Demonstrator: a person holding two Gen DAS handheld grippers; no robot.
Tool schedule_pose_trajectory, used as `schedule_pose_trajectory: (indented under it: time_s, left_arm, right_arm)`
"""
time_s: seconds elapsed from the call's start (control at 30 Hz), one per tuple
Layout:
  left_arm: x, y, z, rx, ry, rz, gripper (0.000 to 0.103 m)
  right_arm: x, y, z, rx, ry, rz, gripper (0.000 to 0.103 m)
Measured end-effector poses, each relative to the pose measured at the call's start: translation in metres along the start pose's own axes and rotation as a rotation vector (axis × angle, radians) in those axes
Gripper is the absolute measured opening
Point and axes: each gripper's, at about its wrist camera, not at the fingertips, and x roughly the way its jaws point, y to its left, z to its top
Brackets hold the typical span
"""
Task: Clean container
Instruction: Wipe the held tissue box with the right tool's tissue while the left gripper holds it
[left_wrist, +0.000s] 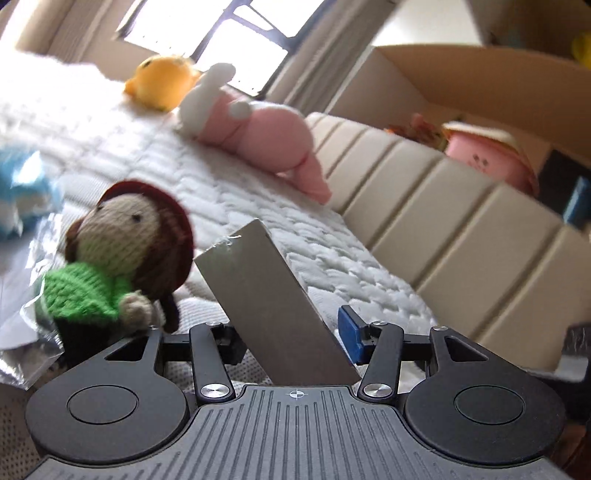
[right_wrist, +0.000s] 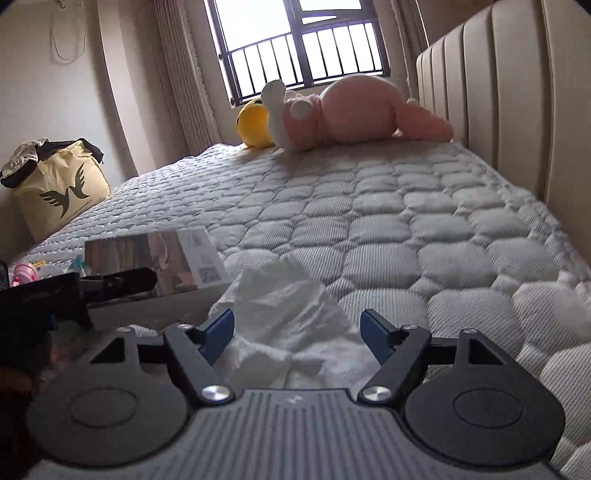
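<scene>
A flat grey box (left_wrist: 258, 288) stands tilted between the fingers of my left gripper (left_wrist: 291, 332), which is shut on its lower part. The right wrist view shows the same box (right_wrist: 181, 258) at the left, its glossy printed face up, with the left gripper's dark finger (right_wrist: 118, 280) across it. My right gripper (right_wrist: 297, 328) is open, low over the mattress. A crumpled white tissue (right_wrist: 280, 317) lies between its blue pads (right_wrist: 219, 330), and I cannot tell whether they touch it.
A knitted doll (left_wrist: 122, 251) in green, a blue plush (left_wrist: 22, 192) and clear plastic wrap (left_wrist: 26, 332) sit left of the box. A pink rabbit plush (right_wrist: 354, 110) and yellow plush (right_wrist: 255, 122) lie by the window. The padded headboard (right_wrist: 517, 110) runs along the right, and a yellow bag (right_wrist: 59, 188) stands beside the bed.
</scene>
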Motion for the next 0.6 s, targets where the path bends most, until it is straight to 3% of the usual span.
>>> schedule_pose_trajectory:
  time_s: [0.07,0.13,0.17,0.2,0.23,0.43,0.6]
  left_arm:
    - [-0.001,-0.010,-0.003,0.088,-0.009,0.015,0.054]
    - [-0.001,-0.019,-0.006,0.164,-0.016,0.030,0.054]
    - [-0.002,-0.023,-0.008,0.201,-0.020,0.035,0.054]
    - [-0.002,-0.027,-0.011,0.237,-0.024,0.037,0.054]
    - [-0.003,-0.031,-0.013,0.274,-0.029,0.039,0.054]
    - [0.007,-0.044,-0.025,0.367,-0.026,0.038,0.054]
    - [0.008,-0.041,-0.028,0.357,-0.020,0.024,0.054]
  right_arm:
    - [0.008,0.001,-0.008,0.011,0.021,0.010,0.072]
    - [0.012,0.005,-0.012,-0.018,0.029,-0.006,0.041]
    - [0.012,0.008,-0.011,-0.038,0.031,-0.026,0.031]
    - [0.012,0.008,-0.009,-0.040,0.032,-0.033,0.009]
    - [0.011,0.006,-0.006,-0.021,0.036,-0.020,0.002]
    - [-0.011,0.012,0.031,0.026,-0.038,0.096,0.002]
    - [-0.037,0.038,0.076,0.040,-0.160,0.298,0.002]
